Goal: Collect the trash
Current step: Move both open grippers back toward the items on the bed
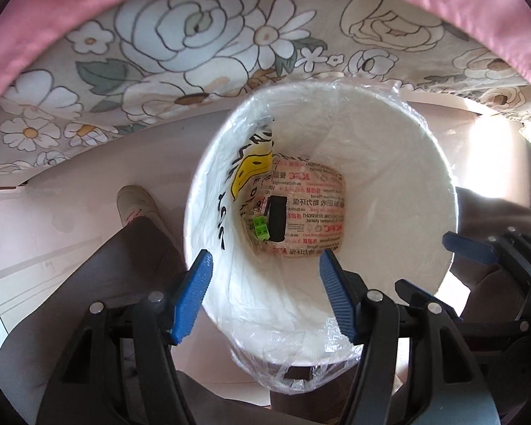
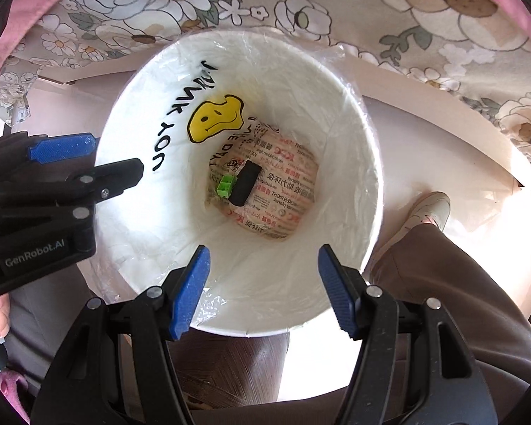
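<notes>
blue-padded fingers of the left gripper (image 1: 263, 294) stood apart with nothing between them, pointing down over a white trash bin (image 1: 389, 177) lined with clear plastic; at its bottom lay a printed paper wrapper (image 1: 318, 205), a black block (image 1: 277, 217) and a small green piece (image 1: 260, 230), with the right gripper (image 1: 442, 262) at the bin's right rim and a floral cloth (image 1: 159, 53) beyond. from the right wrist, the right gripper (image 2: 263, 292) was likewise apart and empty above the same bin (image 2: 336, 141), a white bag with a yellow smiley (image 2: 216, 117) along its inner wall, the left gripper (image 2: 88, 163) over the left rim and a shoe (image 2: 430, 209) on the floor.
</notes>
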`<move>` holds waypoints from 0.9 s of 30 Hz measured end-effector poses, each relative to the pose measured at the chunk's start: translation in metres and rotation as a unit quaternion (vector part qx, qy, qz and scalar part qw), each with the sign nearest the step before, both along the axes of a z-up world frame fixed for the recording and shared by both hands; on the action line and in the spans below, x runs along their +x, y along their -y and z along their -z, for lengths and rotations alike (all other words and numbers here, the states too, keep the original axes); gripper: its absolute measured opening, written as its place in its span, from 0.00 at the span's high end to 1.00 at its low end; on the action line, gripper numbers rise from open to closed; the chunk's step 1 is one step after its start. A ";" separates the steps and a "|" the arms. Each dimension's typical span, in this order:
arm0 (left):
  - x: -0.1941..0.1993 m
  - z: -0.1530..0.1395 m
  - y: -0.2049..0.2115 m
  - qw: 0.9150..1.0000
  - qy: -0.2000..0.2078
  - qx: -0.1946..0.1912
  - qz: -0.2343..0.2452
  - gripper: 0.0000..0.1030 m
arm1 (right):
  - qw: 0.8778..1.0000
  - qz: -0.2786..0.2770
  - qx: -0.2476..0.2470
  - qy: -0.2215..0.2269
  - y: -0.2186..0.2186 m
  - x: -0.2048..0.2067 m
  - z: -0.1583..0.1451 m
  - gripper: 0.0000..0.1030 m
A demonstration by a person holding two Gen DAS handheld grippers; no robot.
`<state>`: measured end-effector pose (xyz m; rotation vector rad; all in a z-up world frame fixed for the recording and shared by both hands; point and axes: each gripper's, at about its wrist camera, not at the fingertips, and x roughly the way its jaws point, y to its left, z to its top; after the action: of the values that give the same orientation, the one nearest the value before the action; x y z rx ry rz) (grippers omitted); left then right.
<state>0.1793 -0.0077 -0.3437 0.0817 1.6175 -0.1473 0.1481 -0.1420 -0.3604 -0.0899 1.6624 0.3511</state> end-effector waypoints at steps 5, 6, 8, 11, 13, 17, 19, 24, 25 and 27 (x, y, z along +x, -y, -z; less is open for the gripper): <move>-0.005 -0.052 -0.007 0.999 0.042 -0.007 -0.004 0.34 | 0.999 -0.014 -0.001 0.044 0.008 -0.005 -0.047 0.38; -0.005 -0.064 -0.008 0.999 0.053 -0.009 -0.004 0.33 | 0.998 -0.018 0.001 0.053 0.010 -0.005 -0.057 0.38; -0.007 -0.088 -0.009 0.997 0.075 -0.011 -0.002 0.29 | 0.997 -0.027 0.001 0.072 0.013 -0.006 -0.078 0.38; -0.009 -0.124 -0.010 0.994 0.108 -0.014 0.001 0.23 | 0.994 -0.042 -0.005 0.104 0.018 -0.007 -0.111 0.38; -0.009 -0.147 -0.011 0.992 0.129 -0.014 0.003 0.20 | 0.991 -0.048 -0.009 0.124 0.023 -0.006 -0.132 0.34; -0.004 -0.189 -0.012 0.986 0.166 -0.013 0.001 0.16 | 0.984 -0.053 -0.014 0.167 0.032 -0.003 -0.174 0.31; -0.001 -0.208 -0.012 0.983 0.182 -0.014 -0.002 0.15 | 0.981 -0.054 -0.016 0.185 0.037 -0.001 -0.195 0.31; 0.013 -0.256 -0.016 0.975 0.224 -0.011 -0.006 0.13 | 0.969 -0.064 -0.026 0.235 0.041 0.006 -0.243 0.28; 0.016 -0.266 -0.015 0.973 0.232 -0.008 -0.005 0.12 | 0.967 -0.067 -0.029 0.245 0.041 0.008 -0.252 0.28; 0.025 -0.282 -0.015 0.969 0.248 -0.001 -0.001 0.12 | 0.961 -0.072 -0.034 0.264 0.042 0.013 -0.270 0.27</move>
<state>0.2038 0.0072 -0.0616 0.1063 1.1174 -0.1147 0.1612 -0.1837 -0.0904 -0.3301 1.1397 0.3430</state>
